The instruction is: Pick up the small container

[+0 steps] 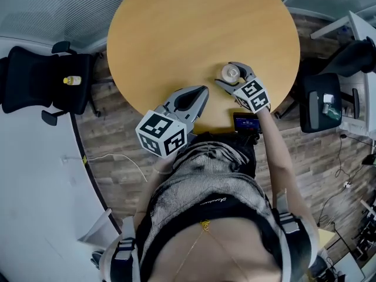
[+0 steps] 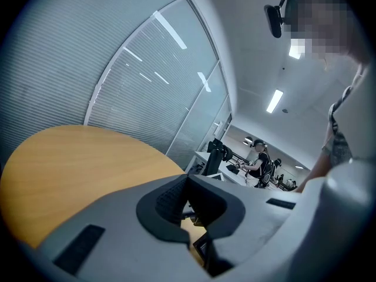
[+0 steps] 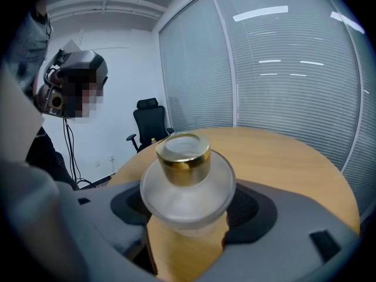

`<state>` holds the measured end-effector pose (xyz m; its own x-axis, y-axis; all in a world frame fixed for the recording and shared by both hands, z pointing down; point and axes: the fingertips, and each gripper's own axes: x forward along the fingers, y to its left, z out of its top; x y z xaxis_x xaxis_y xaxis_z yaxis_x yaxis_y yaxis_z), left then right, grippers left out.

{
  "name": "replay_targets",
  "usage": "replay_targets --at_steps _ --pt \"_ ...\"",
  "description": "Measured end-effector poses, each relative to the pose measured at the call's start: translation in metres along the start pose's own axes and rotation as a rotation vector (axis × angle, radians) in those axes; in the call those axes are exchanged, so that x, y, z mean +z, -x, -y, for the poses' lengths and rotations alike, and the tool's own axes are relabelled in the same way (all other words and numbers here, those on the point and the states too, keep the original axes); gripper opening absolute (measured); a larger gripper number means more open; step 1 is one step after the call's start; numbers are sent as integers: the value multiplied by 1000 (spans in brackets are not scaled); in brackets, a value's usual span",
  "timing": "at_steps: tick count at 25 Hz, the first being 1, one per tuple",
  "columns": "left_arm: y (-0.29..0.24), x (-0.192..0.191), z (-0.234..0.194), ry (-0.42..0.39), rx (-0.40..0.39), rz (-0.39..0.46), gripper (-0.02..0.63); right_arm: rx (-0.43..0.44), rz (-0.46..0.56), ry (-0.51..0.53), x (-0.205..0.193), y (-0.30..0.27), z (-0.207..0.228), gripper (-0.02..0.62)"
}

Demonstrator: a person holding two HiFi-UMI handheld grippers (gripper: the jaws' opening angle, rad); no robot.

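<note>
The small container (image 1: 230,72) is a frosted glass jar with a gold lid (image 3: 183,151), standing near the front right of the round wooden table (image 1: 194,28). My right gripper (image 1: 227,76) has a jaw on each side of it. In the right gripper view the jar's wide body (image 3: 187,187) fills the gap between the dark pads (image 3: 247,207) and touches both. I cannot tell whether its base rests on the wood. My left gripper (image 1: 203,90) hovers at the table's front edge, jaws shut, nothing between them (image 2: 187,178).
A black office chair (image 1: 41,81) with a small yellow bottle (image 1: 72,80) on it stands at the left. Another dark chair (image 1: 320,101) is at the right. A dark device (image 1: 247,122) sits by the table's front edge. People work at distant desks (image 2: 258,160).
</note>
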<state>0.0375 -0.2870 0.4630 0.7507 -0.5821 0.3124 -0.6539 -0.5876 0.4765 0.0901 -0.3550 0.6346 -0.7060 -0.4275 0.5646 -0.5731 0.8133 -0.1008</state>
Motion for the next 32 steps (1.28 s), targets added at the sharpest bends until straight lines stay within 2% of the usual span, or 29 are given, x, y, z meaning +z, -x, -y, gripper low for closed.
replay_targets --at_steps 20,32 --pt "-9 -3 1 -4 -38 -20 6 9 56 25 39 36 -21 337" --pt "-4 -6 -1 11 -31 -22 6 30 90 89 80 62 -37 339"
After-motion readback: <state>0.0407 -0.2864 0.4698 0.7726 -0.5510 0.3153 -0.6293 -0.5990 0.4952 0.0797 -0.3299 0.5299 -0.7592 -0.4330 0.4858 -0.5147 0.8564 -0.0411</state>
